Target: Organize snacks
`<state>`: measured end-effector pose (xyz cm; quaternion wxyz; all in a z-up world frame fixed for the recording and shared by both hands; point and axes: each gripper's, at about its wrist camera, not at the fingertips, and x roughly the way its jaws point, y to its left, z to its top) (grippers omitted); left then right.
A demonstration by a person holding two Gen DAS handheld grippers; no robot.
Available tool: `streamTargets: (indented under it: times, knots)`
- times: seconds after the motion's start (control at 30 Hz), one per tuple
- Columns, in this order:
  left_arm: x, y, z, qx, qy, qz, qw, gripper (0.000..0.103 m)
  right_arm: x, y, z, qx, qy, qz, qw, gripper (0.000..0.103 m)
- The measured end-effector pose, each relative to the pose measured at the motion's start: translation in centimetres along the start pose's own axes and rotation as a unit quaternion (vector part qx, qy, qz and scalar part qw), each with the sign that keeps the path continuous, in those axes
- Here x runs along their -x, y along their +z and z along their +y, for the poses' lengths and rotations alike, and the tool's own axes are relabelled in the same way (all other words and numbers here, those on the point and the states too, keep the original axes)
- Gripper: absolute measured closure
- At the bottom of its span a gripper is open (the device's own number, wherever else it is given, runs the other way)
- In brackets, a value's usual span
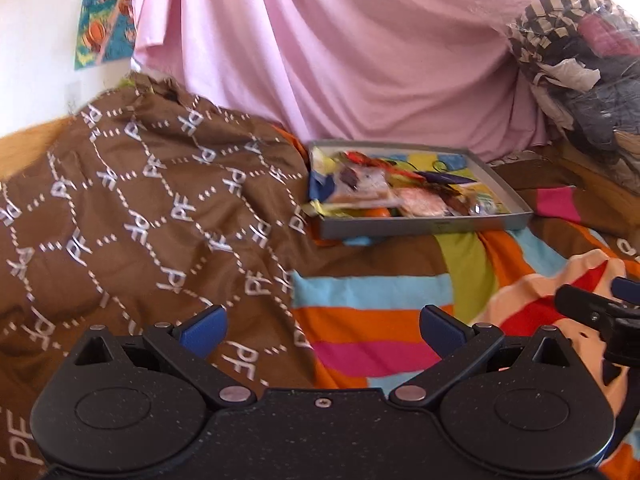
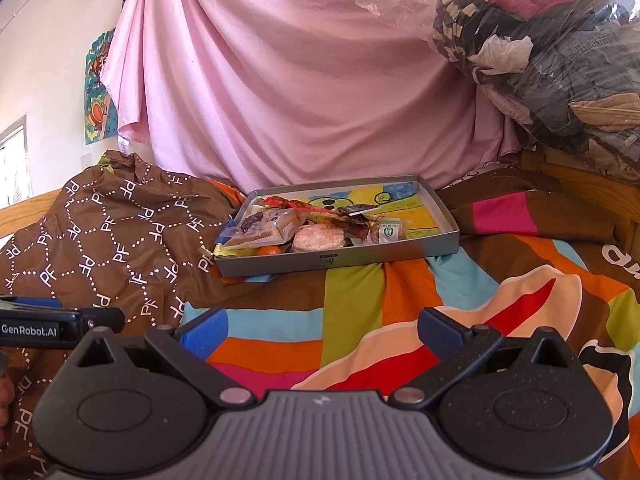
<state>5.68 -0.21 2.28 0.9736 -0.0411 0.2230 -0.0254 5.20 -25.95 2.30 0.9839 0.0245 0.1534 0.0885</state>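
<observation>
Both claws, left claw and right claw, hang spread and empty over the bed. The snacks lie heaped in the tray straight ahead, slightly nearer the right claw.

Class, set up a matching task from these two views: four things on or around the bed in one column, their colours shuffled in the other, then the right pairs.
Things
1. tray
2. hanging sheet
3. quilt with PF letters
4. small round fruit in the tray

Colours
A. brown
B. orange
C. grey
D. pink

Pairs: 1-C, 2-D, 3-A, 4-B
</observation>
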Motion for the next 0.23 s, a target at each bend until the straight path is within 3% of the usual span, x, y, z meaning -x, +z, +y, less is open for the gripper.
streamTargets:
  times: [0.23]
  knots:
    - [-0.18,-0.27,0.15,0.001,0.007,0.004,1.0000,0.002,0.02,-0.11,-0.06,0.000,-0.001,0.003,1.000,0.000]
